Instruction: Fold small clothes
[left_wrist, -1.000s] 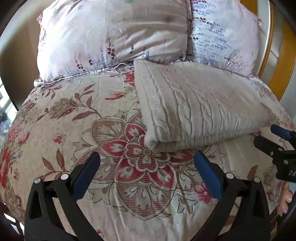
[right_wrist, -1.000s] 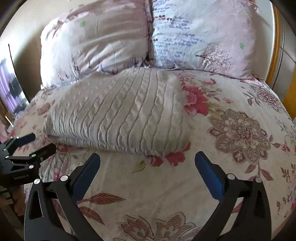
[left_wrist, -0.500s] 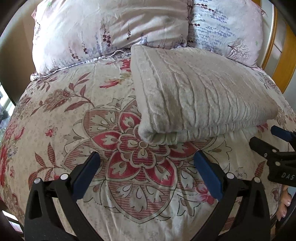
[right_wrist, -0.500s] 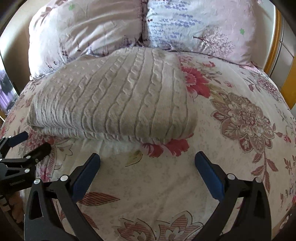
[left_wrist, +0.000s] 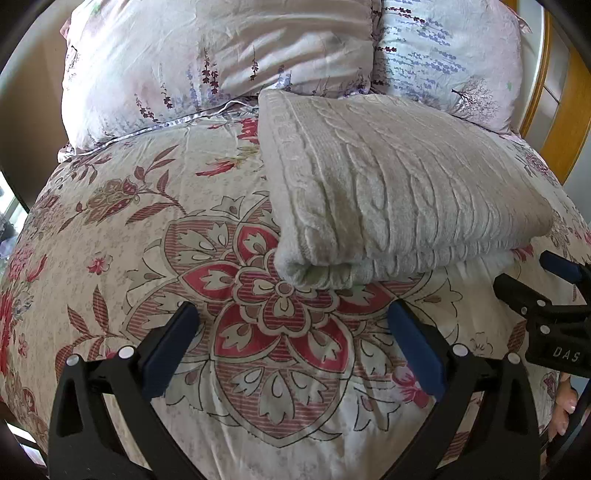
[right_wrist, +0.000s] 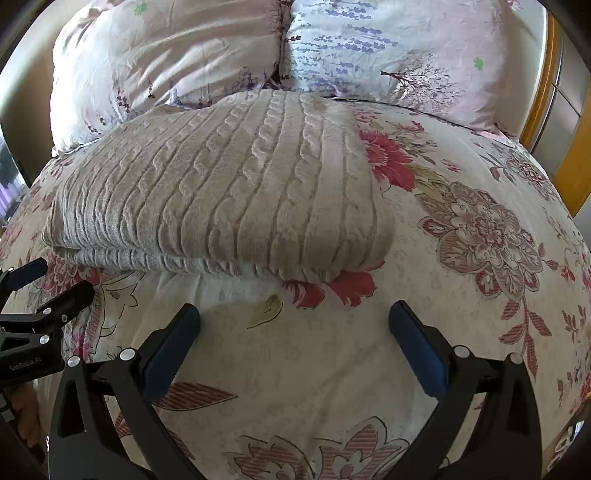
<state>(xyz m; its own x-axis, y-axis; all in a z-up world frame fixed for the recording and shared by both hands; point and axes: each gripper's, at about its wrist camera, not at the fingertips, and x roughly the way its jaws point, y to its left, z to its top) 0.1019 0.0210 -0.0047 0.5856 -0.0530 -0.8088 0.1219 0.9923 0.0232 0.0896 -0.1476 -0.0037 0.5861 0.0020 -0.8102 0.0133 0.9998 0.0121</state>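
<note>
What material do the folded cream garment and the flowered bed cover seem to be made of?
Folded garment: it looks like a thick, soft knit, perhaps wool or acrylic; raised cable ribs run across it, with a matte, fuzzy surface.
Bed cover: it seems a thin, smooth woven cloth, perhaps cotton, printed with flowers and finely creased.

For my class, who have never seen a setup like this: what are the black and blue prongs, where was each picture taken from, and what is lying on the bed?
No robot here: a person holds a two-fingered claw in each hand, with a camera on each looking along its fingers. One picture is from the left claw, the other from the right claw. Both are open and hold nothing. A folded cream knitted sweater lies on a flowered bedspread, with two pillows behind. Each claw also shows at the edge of the other's picture.
</note>
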